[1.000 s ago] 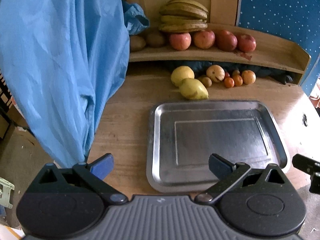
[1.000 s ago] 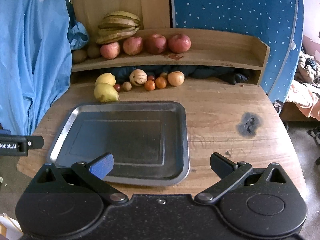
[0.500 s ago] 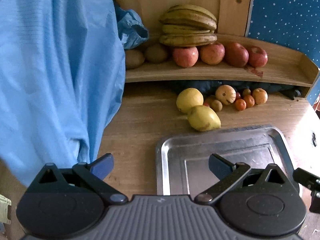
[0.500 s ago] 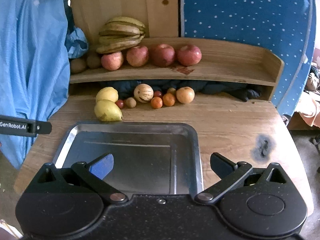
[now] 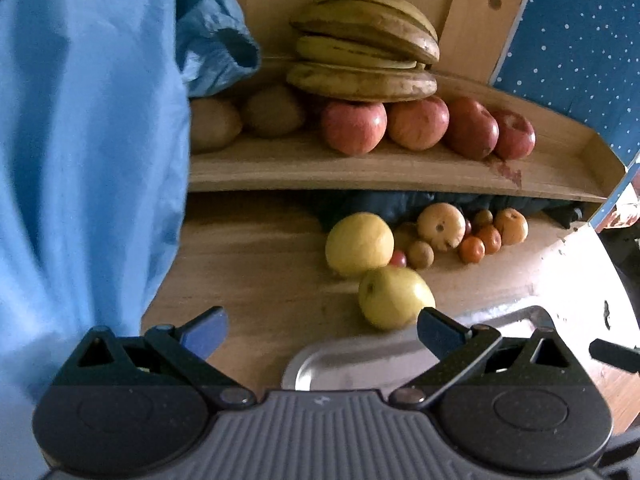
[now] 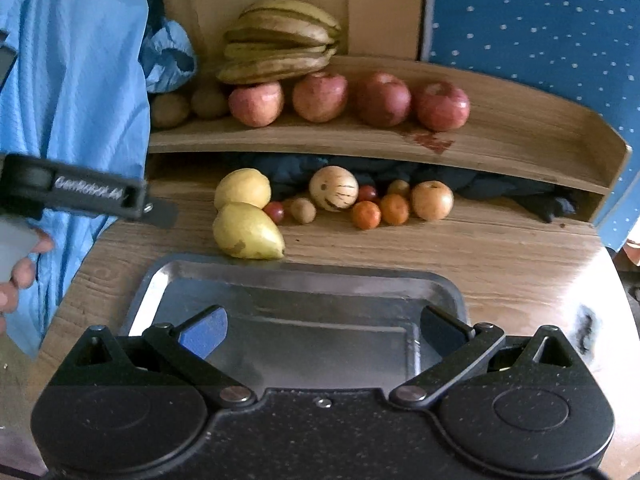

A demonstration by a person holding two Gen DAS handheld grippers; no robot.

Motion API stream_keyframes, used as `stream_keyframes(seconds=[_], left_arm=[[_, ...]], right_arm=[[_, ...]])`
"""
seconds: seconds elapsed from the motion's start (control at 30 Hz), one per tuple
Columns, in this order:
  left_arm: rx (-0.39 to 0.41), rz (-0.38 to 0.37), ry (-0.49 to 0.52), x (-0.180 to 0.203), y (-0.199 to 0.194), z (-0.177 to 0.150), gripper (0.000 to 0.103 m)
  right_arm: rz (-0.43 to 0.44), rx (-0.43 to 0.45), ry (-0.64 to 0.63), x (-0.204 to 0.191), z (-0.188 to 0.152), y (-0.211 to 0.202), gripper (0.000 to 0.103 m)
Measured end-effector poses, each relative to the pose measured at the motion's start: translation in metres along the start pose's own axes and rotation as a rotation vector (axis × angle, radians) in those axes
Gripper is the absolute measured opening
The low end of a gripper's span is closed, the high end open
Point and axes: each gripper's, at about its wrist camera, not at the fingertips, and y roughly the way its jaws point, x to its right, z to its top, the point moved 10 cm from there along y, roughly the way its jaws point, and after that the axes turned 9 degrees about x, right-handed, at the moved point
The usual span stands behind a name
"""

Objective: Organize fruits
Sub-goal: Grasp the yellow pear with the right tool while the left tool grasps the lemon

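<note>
My left tongs point(image 5: 322, 330) gape wide with nothing in them, hovering over the worktop point(image 5: 260, 264); the pear point(image 5: 394, 297) lies just ahead, off the right fingertip, against the tray's point(image 5: 360, 364) far rim. My right tongs point(image 6: 324, 330) are equally spread and empty above the tray, the pear ahead to the left. Small fruit clusters by the worktop's back edge. On the shelf point(image 6: 520, 136) above: bananas point(image 6: 280, 54), apples point(image 6: 348, 98). Blue cloth point(image 5: 88, 140) hangs left.

The wooden tabletop point(image 6: 460, 248) carries a metal tray point(image 6: 304, 280), a pear point(image 6: 246, 232) and small fruits; the shelf point(image 6: 500, 136) holds apples point(image 6: 380, 98) and bananas point(image 6: 280, 40).
</note>
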Motion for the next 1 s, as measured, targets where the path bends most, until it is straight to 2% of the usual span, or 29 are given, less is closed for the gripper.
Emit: stream_keyframes(seconds=[0.1, 0.27, 0.4, 0.7, 1.0], left_arm=[[-0.012, -0.013, 0.004, 0.001, 0.015, 0.007, 0.103], [-0.025, 0.001, 0.02, 0.001, 0.038, 0.02, 0.103], [-0.031, -0.019, 0.003, 0.0, 0.054, 0.027, 0.103], [-0.081, -0.028, -0.005, -0.003, 0.078, 0.034, 0.103], [-0.118, -0.094, -0.017, 0.006, 0.097, 0.038, 0.102]], right_arm=[[-0.004, -0.014, -0.012, -0.01, 0.003, 0.011, 0.102], [0.03, -0.022, -0.054, -0.031, 0.008, 0.025, 0.102], [0.063, -0.015, -0.1, -0.045, 0.016, 0.04, 0.102], [0.116, -0.01, -0.119, -0.053, 0.03, 0.078, 0.101], [0.17, -0.056, -0.13, -0.065, 0.031, 0.112, 0.09]])
